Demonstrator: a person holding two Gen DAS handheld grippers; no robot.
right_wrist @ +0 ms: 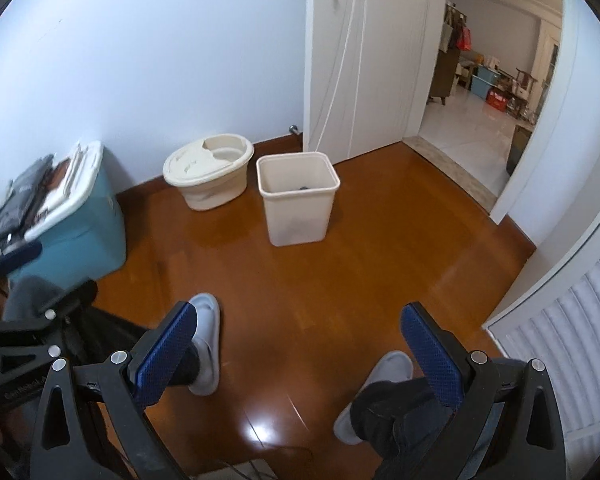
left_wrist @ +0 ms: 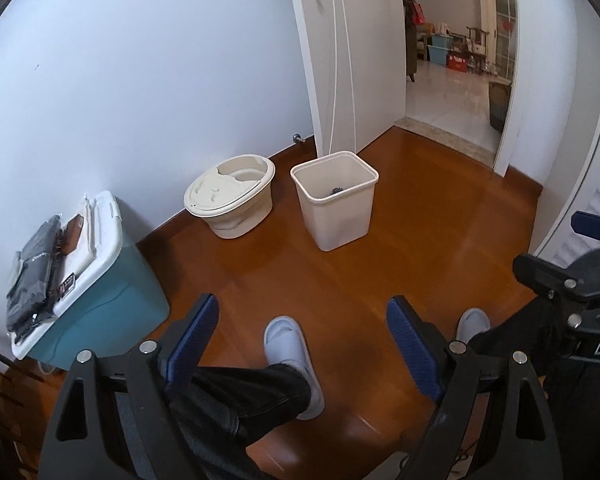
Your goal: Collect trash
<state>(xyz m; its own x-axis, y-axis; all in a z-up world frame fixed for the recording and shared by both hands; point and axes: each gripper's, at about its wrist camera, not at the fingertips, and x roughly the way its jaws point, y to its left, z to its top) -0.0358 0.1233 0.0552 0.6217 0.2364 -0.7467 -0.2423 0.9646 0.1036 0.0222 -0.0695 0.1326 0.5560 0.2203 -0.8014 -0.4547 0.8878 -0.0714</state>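
The left gripper (left_wrist: 302, 334) hangs over the wooden floor (left_wrist: 400, 248) with its two blue-padded fingers (left_wrist: 198, 330) spread wide apart and nothing between them. The right gripper (right_wrist: 304, 350) is held the same way just beside it, its blue pads (right_wrist: 430, 354) also set wide with only floor showing in the gap; its black frame pokes into the right edge of the left wrist view. Below both tools stand the holder's feet in pale grey slippers (left_wrist: 288, 354), dark trouser legs above them. Farther out on the floor sits a cream square waste bin (left_wrist: 334, 200), upright and open-topped, with a small dark piece of trash (left_wrist: 337, 190) lying at its bottom; what it is I cannot tell. Just to the bin's left, near but not touching, a round cream tub (left_wrist: 230, 196) with a partly open lid stands against the pale wall (left_wrist: 140, 80). Nearer on the left, a teal storage box (left_wrist: 112, 300) with a white lid carries dark flat packages (left_wrist: 34, 276) on top. Behind the bin a white door (left_wrist: 348, 60) stands open onto a tiled room cluttered with furniture and boxes.
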